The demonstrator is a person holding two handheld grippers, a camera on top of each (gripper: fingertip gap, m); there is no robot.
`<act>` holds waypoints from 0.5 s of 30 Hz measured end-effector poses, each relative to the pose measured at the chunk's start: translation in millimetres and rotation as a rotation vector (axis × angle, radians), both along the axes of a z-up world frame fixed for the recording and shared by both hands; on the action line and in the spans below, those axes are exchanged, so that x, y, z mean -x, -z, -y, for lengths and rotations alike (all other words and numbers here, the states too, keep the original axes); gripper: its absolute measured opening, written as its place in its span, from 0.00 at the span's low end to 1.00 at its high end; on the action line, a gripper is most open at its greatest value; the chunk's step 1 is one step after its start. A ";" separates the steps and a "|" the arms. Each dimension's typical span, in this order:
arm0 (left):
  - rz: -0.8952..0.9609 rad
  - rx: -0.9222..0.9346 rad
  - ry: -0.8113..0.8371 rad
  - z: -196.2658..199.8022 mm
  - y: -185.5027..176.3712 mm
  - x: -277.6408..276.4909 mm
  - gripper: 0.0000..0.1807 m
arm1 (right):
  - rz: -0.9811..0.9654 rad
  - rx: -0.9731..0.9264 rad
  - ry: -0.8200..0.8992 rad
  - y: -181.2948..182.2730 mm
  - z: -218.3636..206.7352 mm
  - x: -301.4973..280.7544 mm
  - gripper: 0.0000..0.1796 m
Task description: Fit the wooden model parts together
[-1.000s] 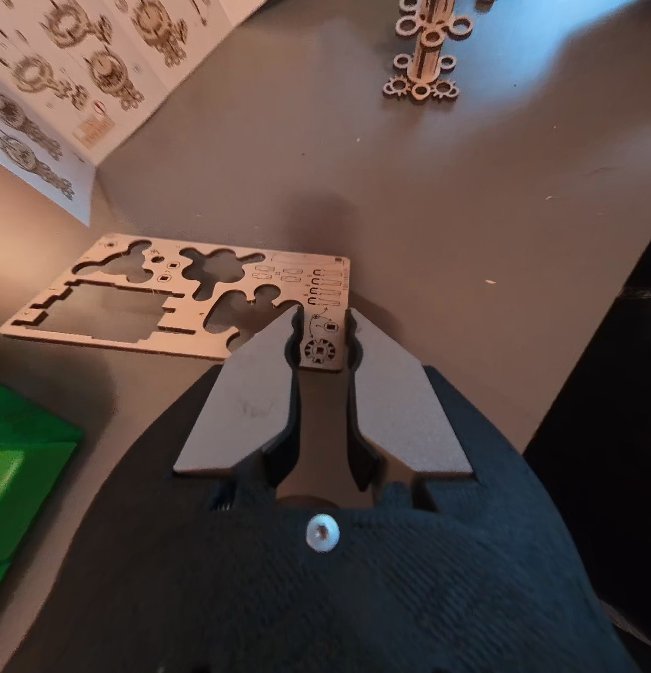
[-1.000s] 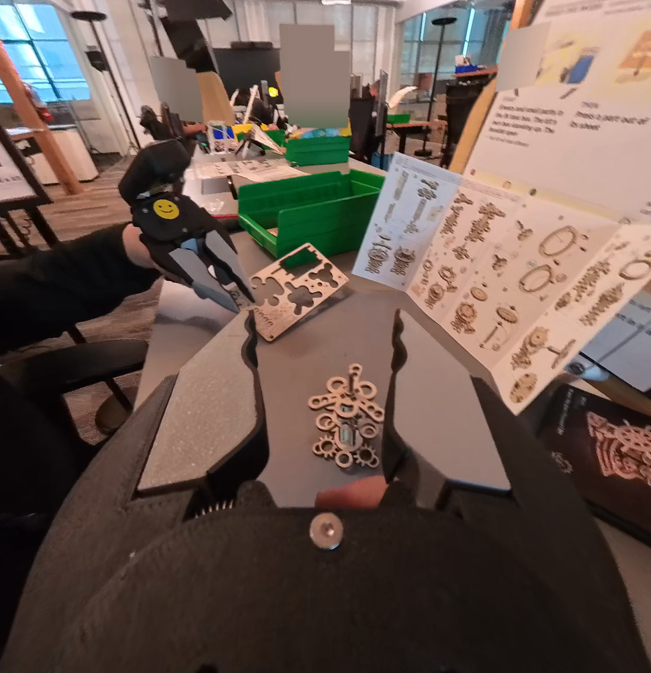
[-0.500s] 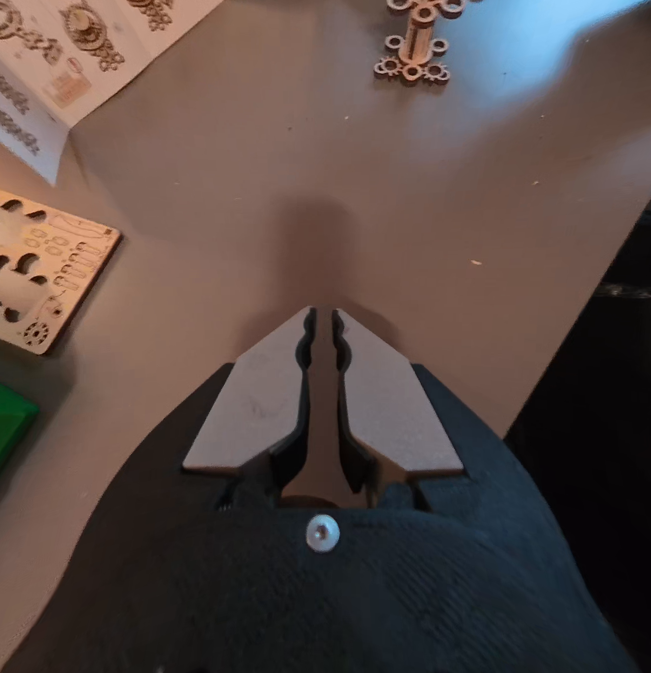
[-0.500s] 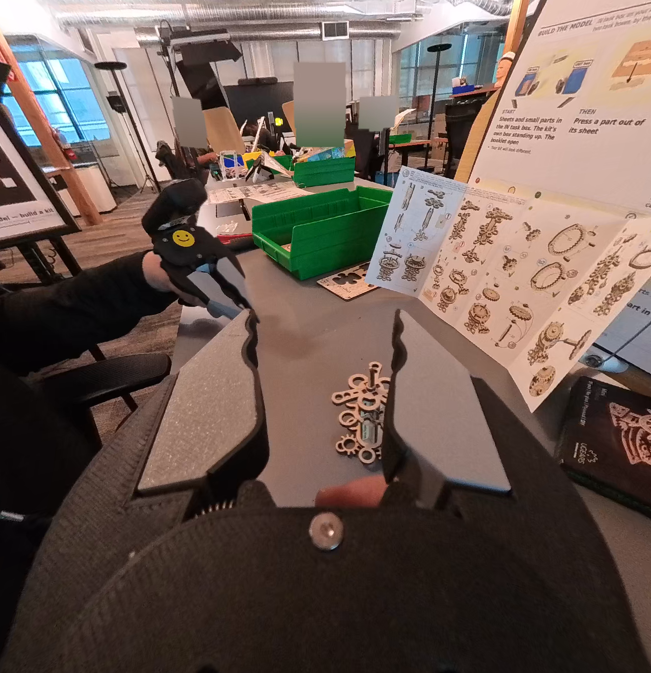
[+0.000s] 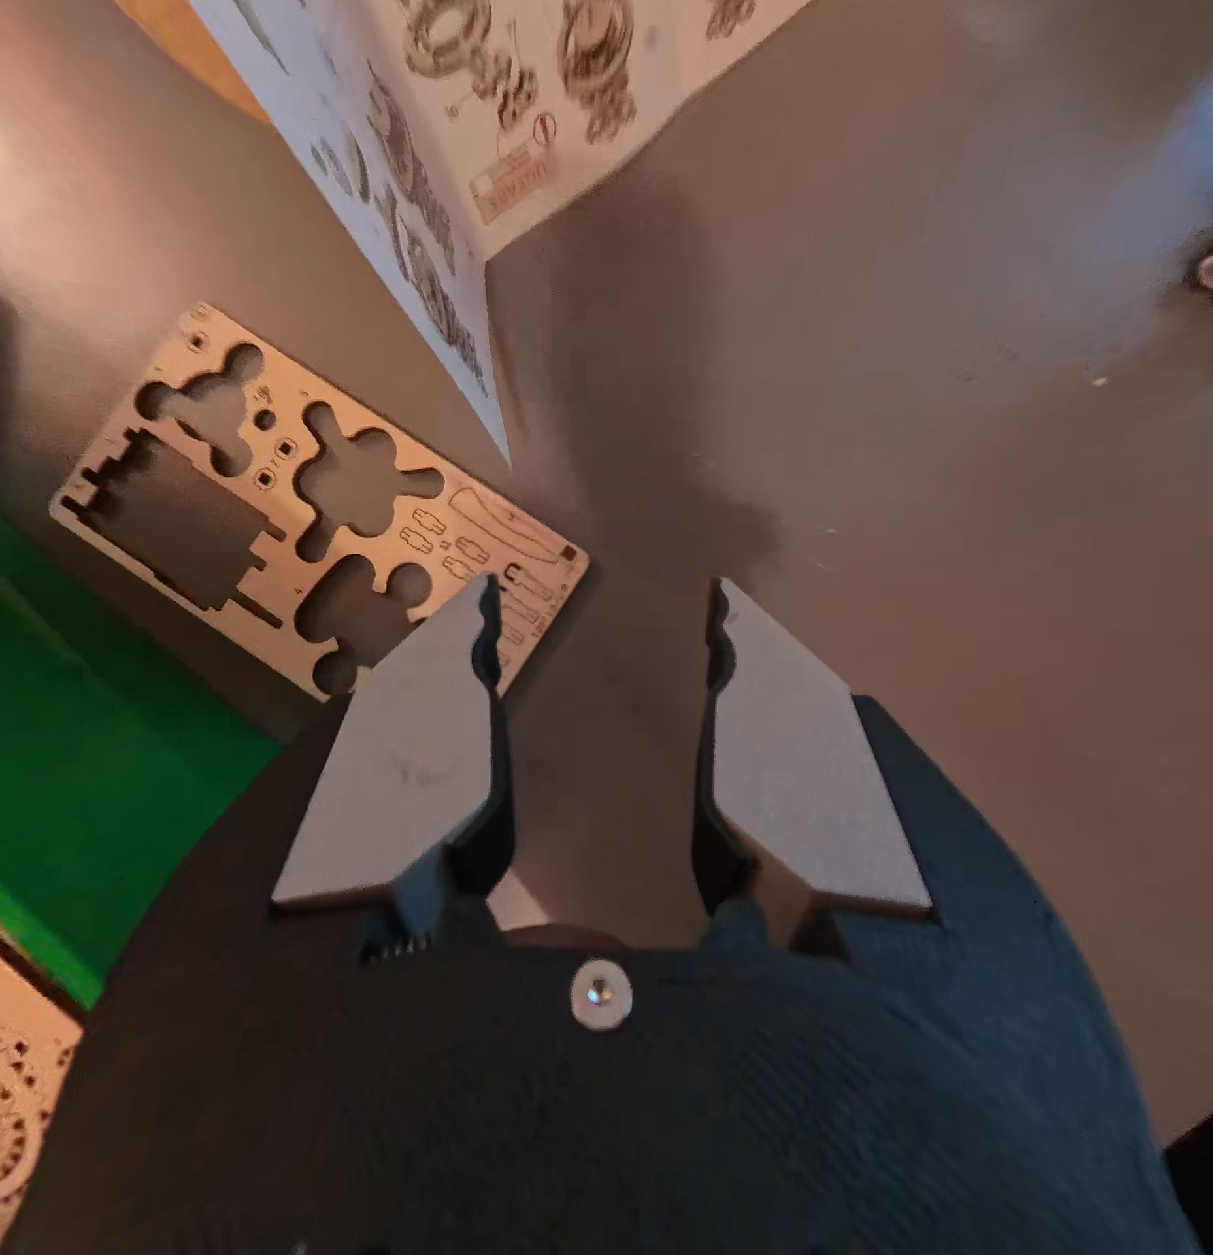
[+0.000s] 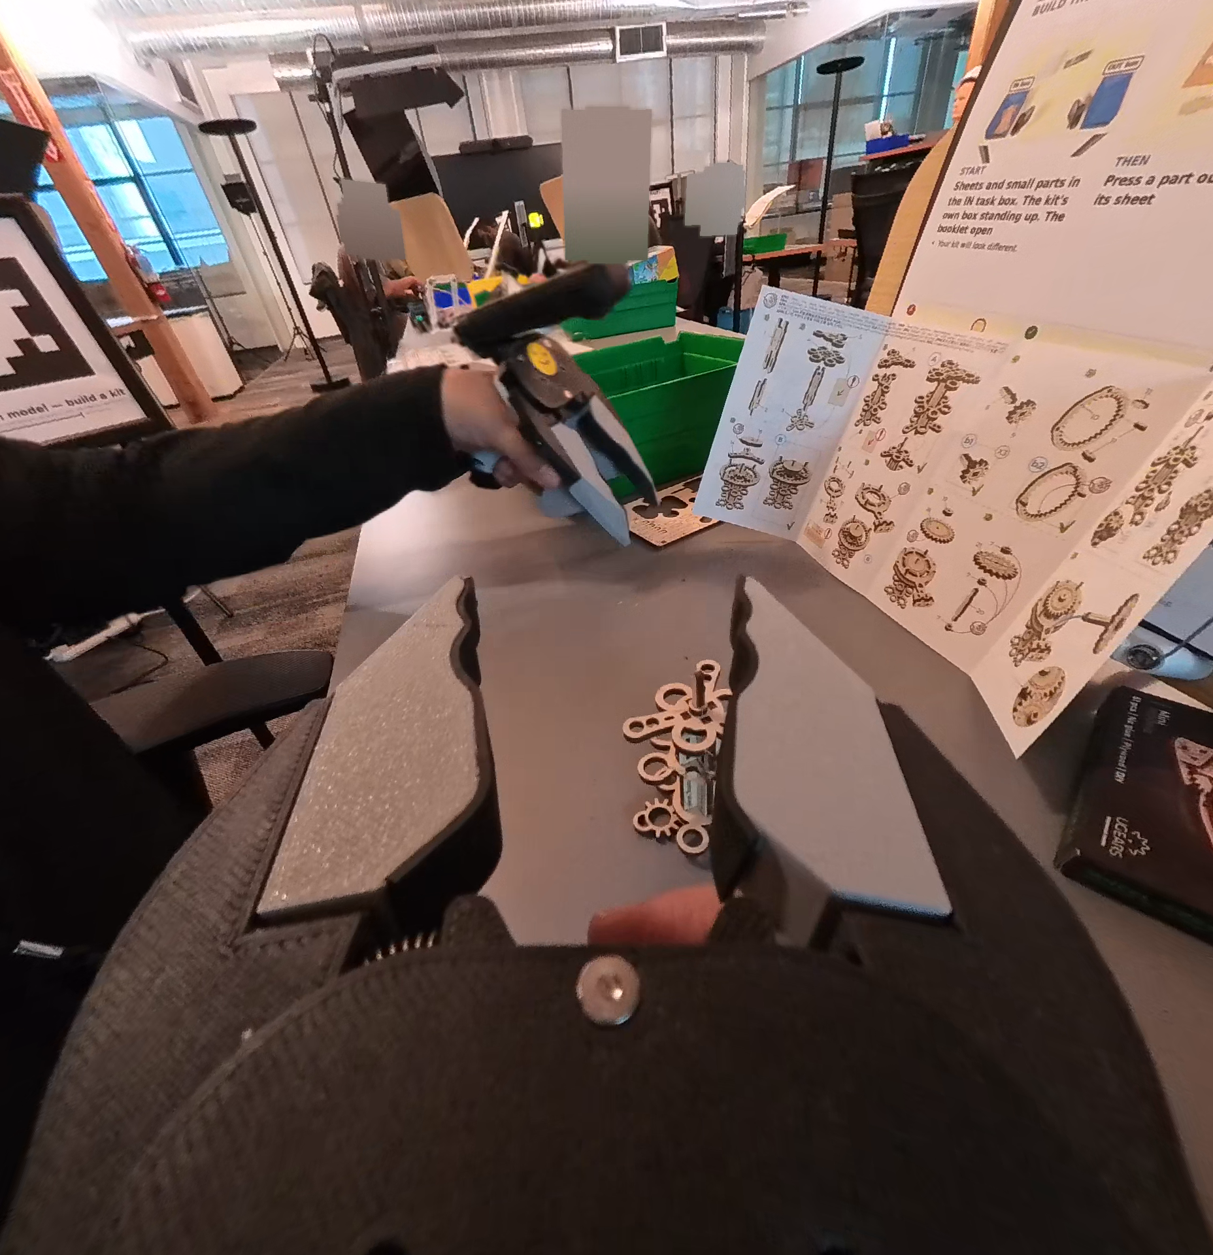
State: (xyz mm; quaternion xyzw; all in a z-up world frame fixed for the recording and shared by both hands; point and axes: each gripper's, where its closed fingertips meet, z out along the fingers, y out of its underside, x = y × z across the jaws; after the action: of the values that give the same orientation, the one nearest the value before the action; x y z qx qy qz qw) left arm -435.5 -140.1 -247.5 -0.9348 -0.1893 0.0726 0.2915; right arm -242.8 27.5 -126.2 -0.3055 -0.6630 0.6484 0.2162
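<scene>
A flat wooden parts sheet [image 5: 284, 502] with several punched-out holes lies on the grey table [image 5: 862, 543]. My left gripper [image 5: 604, 591] is open and empty. Its left finger [image 5: 413, 747] hangs over the sheet's near corner. In the right wrist view the left gripper [image 6: 634, 516] is tilted down at the sheet [image 6: 665, 526]. My right gripper [image 6: 604, 591] is open and empty, low over the table. A part-built wooden assembly [image 6: 665, 767] of rings and small gears lies flat between its fingers, close to the right finger [image 6: 814, 781].
A folded instruction booklet [image 6: 930, 489] stands along the table's far side; it also shows in the left wrist view [image 5: 454, 136]. A green bin [image 6: 658, 407] sits behind the sheet. A black kit box [image 6: 1160, 815] lies at the right. A poster board [image 6: 1099, 170] stands behind. Tip to tip, the grippers are about 30 cm apart.
The left gripper let go of the sheet it held up by a corner, and the sheet now lies flat. It shut, swung away, then came back beside the sheet and opened wide. The right gripper barely moved.
</scene>
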 end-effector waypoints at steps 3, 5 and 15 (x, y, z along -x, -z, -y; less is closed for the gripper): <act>0.053 0.125 -0.007 5.7 18.2 8.2 0.38 | -0.002 0.001 -0.005 -0.3 0.2 -1.5 0.40; 0.041 0.150 -0.034 7.8 22.8 13.9 0.42 | -0.003 0.002 -0.009 -0.9 0.6 -2.6 0.40; 0.046 0.093 0.002 12.2 24.3 -31.8 0.49 | -0.004 -0.012 -0.079 -3.5 20.3 -16.2 0.41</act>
State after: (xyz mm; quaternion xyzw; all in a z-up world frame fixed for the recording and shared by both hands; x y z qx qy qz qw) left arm -403.8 -152.2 -271.8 -0.9491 -0.1913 0.0592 0.2432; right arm -226.6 7.3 -122.7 -0.2763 -0.6779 0.6532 0.1934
